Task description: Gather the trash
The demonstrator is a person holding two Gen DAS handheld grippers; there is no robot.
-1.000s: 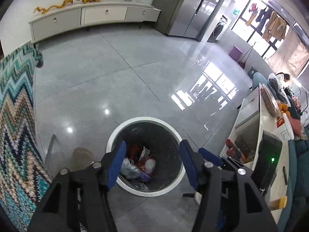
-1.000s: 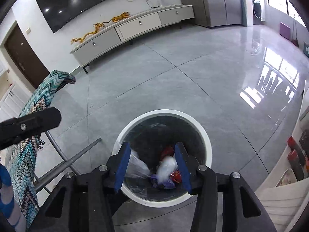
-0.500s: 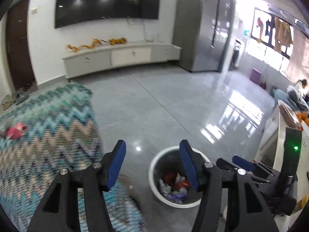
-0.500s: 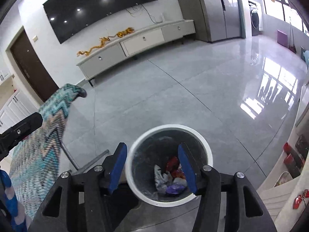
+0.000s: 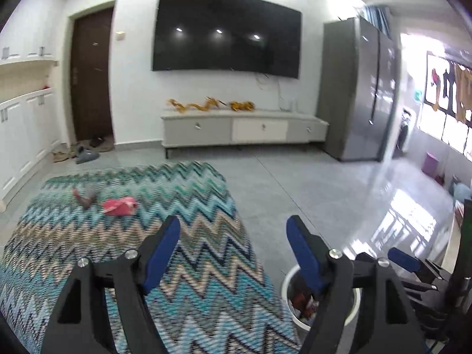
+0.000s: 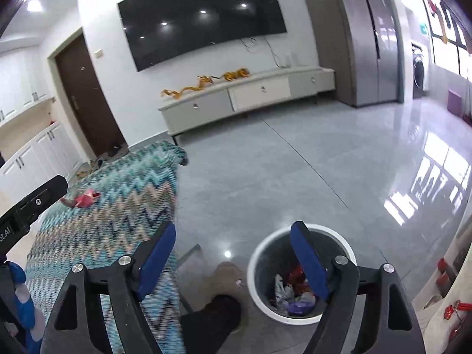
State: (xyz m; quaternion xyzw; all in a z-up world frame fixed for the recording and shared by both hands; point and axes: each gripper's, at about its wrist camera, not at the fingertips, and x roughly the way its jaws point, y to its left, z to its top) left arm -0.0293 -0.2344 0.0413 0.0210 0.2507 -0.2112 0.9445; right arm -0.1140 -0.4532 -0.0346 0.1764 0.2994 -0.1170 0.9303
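Observation:
A round white trash bin (image 6: pixel 298 318) with several wrappers inside stands on the grey floor; it also shows in the left wrist view (image 5: pixel 287 292). A crumpled red wrapper (image 5: pixel 119 206) and a small dark scrap (image 5: pixel 84 197) lie on the zigzag-patterned cloth (image 5: pixel 165 265) of the table. The red wrapper also shows in the right wrist view (image 6: pixel 85 199). My left gripper (image 5: pixel 233 253) is open and empty above the cloth's near right part. My right gripper (image 6: pixel 233 255) is open and empty above the floor between table and bin.
A TV cabinet (image 5: pixel 242 128) stands along the far wall under a black TV (image 5: pixel 225 34). A grey fridge (image 5: pixel 358 88) is at the right. A person's shoe (image 6: pixel 224 277) is on the floor beside the bin. A low table edge (image 6: pixel 451 268) is at the right.
Both grippers have lifted and tilted up from over the bin. The left view now faces the cloth-covered table with the red wrapper on it. Both stay open and empty.

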